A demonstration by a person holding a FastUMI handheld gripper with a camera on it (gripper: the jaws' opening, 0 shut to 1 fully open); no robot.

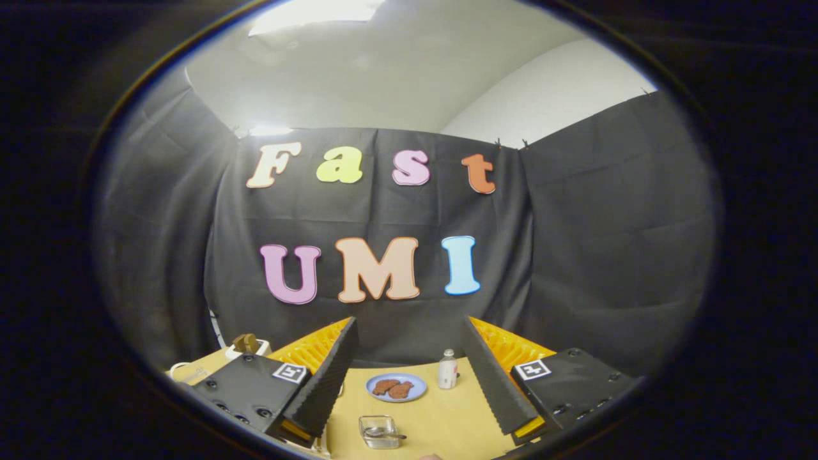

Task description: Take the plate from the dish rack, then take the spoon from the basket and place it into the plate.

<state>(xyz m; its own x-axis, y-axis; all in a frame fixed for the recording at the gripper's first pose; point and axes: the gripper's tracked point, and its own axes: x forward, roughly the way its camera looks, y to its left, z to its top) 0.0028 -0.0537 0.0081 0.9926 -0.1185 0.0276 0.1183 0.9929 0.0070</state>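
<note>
My gripper [409, 321] is held high above the wooden table [441, 415], open, with nothing between its fingers. Low between the fingers, a small clear square container [378, 431] holds what looks like a spoon [383, 434]. Beyond it lies a blue plate [396, 387] with two brown pieces of food on it. To the left of the left finger, a white wire object [182, 370] pokes up at the table's edge; I cannot tell if it is the dish rack.
A small white bottle [448, 369] stands just right of the blue plate. A white toaster [247, 345] with brown bread in it stands at the far left of the table. Black cloth walls close the booth behind and at both sides.
</note>
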